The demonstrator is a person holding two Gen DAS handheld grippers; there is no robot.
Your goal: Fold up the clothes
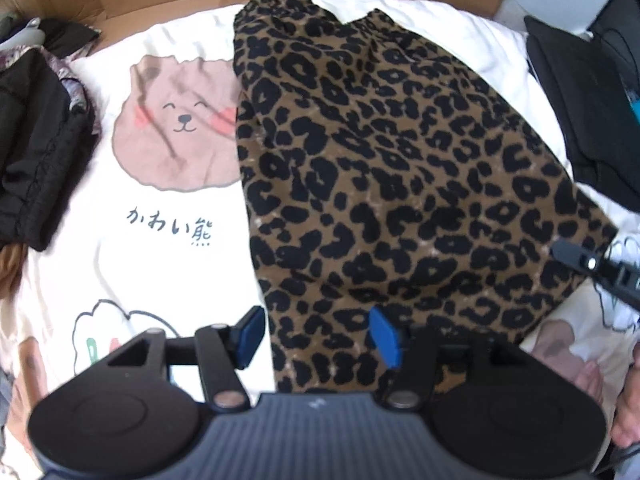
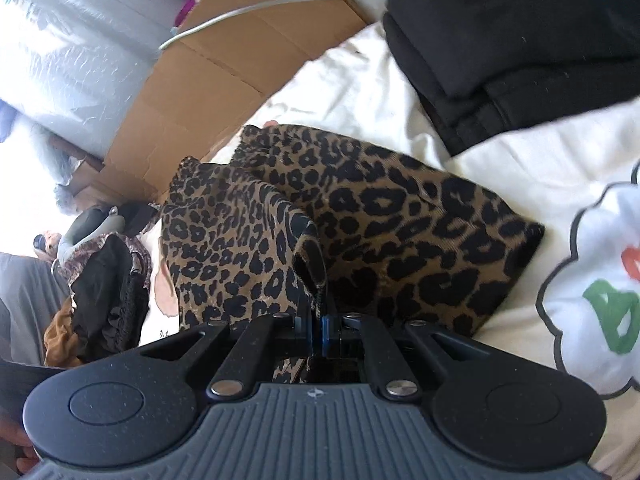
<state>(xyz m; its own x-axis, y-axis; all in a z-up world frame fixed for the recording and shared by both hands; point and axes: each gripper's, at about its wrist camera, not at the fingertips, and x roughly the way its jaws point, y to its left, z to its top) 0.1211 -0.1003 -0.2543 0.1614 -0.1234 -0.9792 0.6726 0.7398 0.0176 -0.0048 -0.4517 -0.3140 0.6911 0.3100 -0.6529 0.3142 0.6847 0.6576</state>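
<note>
Leopard garment lies mid-bed, on the bear-print sheet. Your right gripper has its jaws clamped on a lifted corner; left gripper jaws gape empty over the near hem. Pinch that hem, then carry both corners level toward the far edge.

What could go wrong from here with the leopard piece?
1. The right tongs are shut on only a thin pinch of the leopard-print garment; judging by that small bite, it could slip out mid-fold.
2. The left tongs are open over the near hem, holding nothing, so a pull from the right alone may drag the cloth askew across the bear-print sheet.
3. The black clothes pile lies close; the swung edge might snag it.
</note>
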